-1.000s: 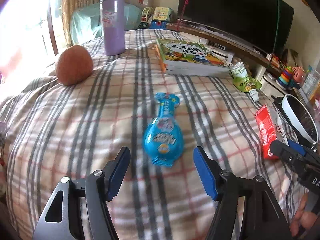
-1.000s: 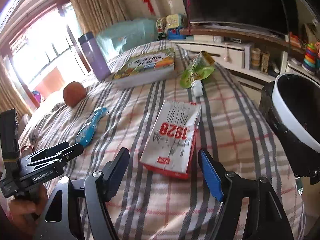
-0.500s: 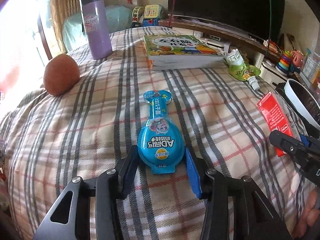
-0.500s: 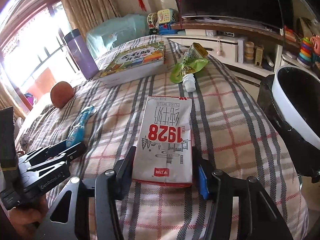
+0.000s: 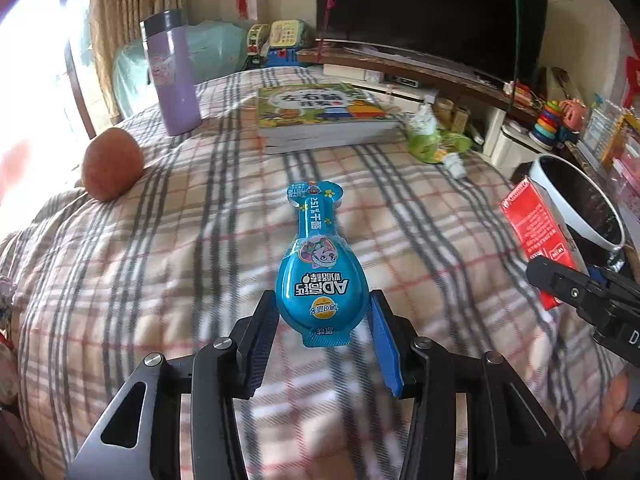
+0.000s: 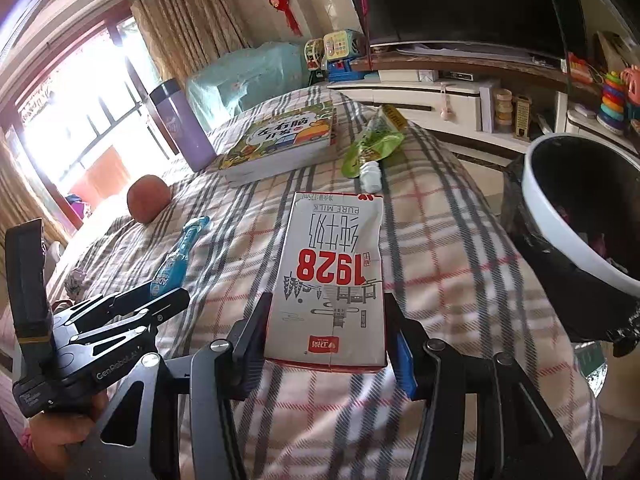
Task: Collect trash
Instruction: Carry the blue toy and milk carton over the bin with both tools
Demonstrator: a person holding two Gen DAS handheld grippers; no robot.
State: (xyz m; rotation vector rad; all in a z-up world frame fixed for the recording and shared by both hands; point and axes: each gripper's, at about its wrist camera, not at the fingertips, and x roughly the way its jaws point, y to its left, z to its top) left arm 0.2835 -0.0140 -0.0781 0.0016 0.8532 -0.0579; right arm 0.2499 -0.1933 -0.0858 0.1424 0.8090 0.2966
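My left gripper [image 5: 322, 322] is shut on the round end of a blue bottle-shaped snack pack [image 5: 318, 264], lifted slightly off the plaid cloth. My right gripper [image 6: 328, 330] is shut on a white and red 1928 milk carton [image 6: 332, 276]; the carton shows at the right in the left wrist view [image 5: 536, 236]. A green squeeze pouch [image 6: 370, 146] with a white cap lies beyond the carton. A black bin with a white rim [image 6: 576, 232] stands at the right, beside the table.
A picture book [image 5: 320, 114], a purple flask [image 5: 172, 76] and a brown round fruit [image 5: 112, 164] sit on the plaid-covered table [image 5: 160, 260]. A TV and a shelf with toys [image 6: 612, 92] stand behind.
Both grippers moved forward around their objects and shut on them: the left on the blue pack, the right on the milk carton. Both items now appear raised slightly.
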